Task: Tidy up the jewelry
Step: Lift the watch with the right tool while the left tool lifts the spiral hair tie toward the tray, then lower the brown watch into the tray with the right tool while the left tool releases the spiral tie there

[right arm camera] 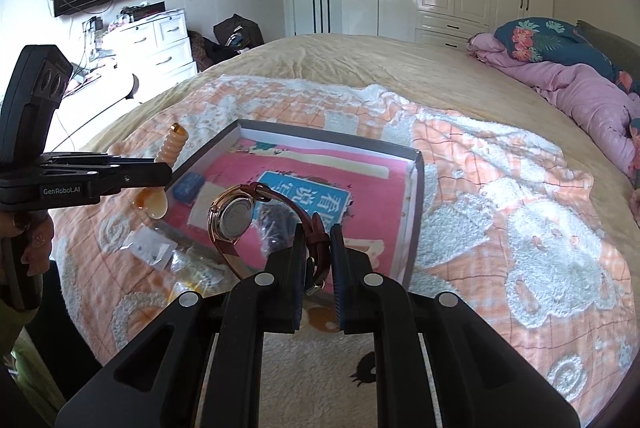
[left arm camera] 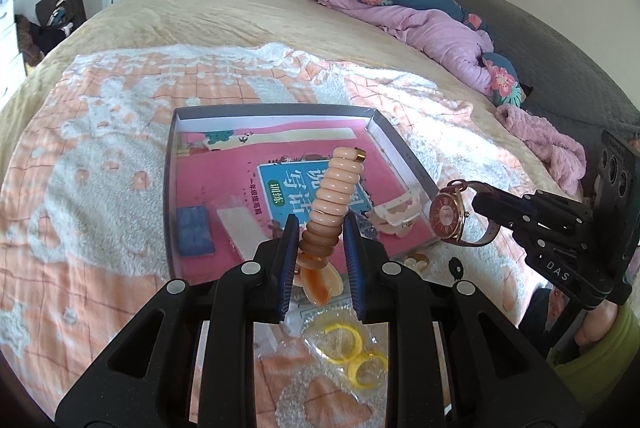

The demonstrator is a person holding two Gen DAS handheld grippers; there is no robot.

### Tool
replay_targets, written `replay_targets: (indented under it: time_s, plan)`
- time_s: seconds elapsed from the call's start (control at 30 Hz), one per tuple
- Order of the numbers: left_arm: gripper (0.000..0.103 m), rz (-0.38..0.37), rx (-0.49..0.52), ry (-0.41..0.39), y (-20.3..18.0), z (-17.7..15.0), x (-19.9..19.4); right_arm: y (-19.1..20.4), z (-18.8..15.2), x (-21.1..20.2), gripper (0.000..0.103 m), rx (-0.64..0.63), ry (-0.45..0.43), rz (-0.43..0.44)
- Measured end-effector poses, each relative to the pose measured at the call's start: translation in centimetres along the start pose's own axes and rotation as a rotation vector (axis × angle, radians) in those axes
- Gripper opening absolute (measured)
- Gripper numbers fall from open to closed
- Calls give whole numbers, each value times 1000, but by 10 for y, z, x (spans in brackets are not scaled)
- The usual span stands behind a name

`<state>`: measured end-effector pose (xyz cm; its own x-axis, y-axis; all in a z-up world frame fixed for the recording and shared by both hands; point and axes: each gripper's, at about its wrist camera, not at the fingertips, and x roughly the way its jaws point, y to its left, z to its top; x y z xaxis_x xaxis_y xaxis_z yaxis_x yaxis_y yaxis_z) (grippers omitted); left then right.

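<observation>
My left gripper (left arm camera: 320,228) is shut on a peach beaded bracelet (left arm camera: 334,188) with an amber pendant, held upright above the near edge of an open grey box (left arm camera: 170,164). It also shows in the right wrist view (right arm camera: 172,144). My right gripper (right arm camera: 318,240) is shut on the strap of a red-strapped watch (right arm camera: 236,214), held above the box's near right corner. The watch shows in the left wrist view (left arm camera: 448,214), dial facing left. The box (right arm camera: 416,188) holds a pink book, a blue pad (left arm camera: 194,230) and white pieces.
The box sits on an orange and white blanket (left arm camera: 100,148) on a bed. Yellow rings in a clear bag (left arm camera: 352,348) lie under my left gripper. Small clear packets (right arm camera: 148,248) lie near the box's front. A pink quilt (left arm camera: 432,24) is piled at the far right.
</observation>
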<state>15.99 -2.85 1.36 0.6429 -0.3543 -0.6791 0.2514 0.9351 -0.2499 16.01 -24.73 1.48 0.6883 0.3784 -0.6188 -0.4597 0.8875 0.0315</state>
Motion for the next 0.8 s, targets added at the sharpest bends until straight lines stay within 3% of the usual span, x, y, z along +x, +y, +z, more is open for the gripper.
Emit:
replay_targets:
  time_s: [0.37,0.8]
  plan:
    - [15,7,-9,31,4,3,28,-28,-2,17,11,74,20,-27]
    - [15,8,-1,75,4,0,60,-25,-8,51,11,50,78,-28]
